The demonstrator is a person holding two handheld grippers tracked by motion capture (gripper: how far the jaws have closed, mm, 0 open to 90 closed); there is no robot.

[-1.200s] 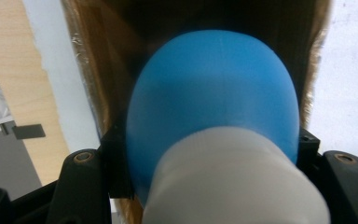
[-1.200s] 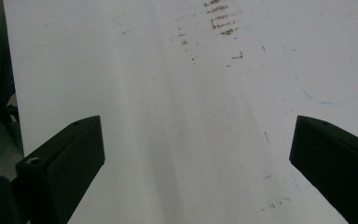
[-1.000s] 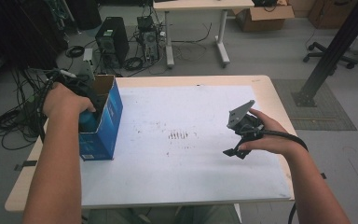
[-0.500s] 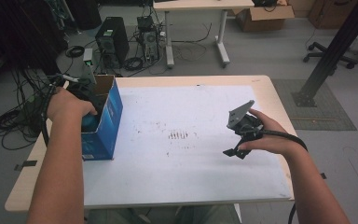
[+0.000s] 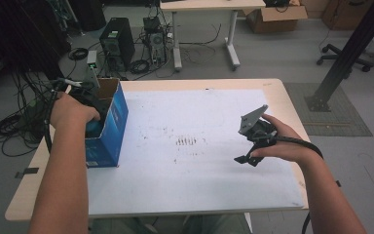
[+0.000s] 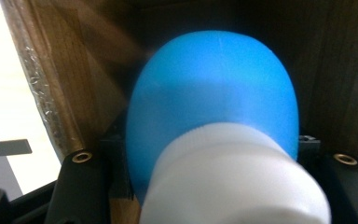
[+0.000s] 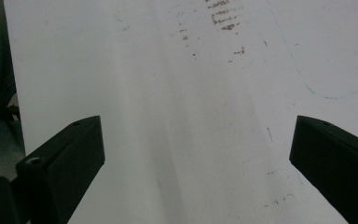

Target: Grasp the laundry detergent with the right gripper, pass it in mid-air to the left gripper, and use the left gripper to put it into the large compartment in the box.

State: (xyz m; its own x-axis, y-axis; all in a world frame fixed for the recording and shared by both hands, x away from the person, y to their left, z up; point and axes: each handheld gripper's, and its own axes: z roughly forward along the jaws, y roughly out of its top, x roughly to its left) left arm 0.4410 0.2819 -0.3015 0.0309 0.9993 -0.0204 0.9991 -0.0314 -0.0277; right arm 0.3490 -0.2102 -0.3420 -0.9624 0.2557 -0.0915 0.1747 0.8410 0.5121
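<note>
Blue bottle (image 6: 212,102), white cap (image 6: 235,179): sat inside the blue box (image 5: 111,127) at the bench's left edge, brown card walls close around it. Left hand-held gripper (image 5: 91,105): reached down into the box's open top, jaws clamped on the bottle. Right hand-held gripper (image 5: 249,145): held over the white sheet (image 5: 190,180) at right, well apart from the box, jaws wide apart with nothing between. Bench (image 5: 39,180): pale wood rim around the sheet.
</note>
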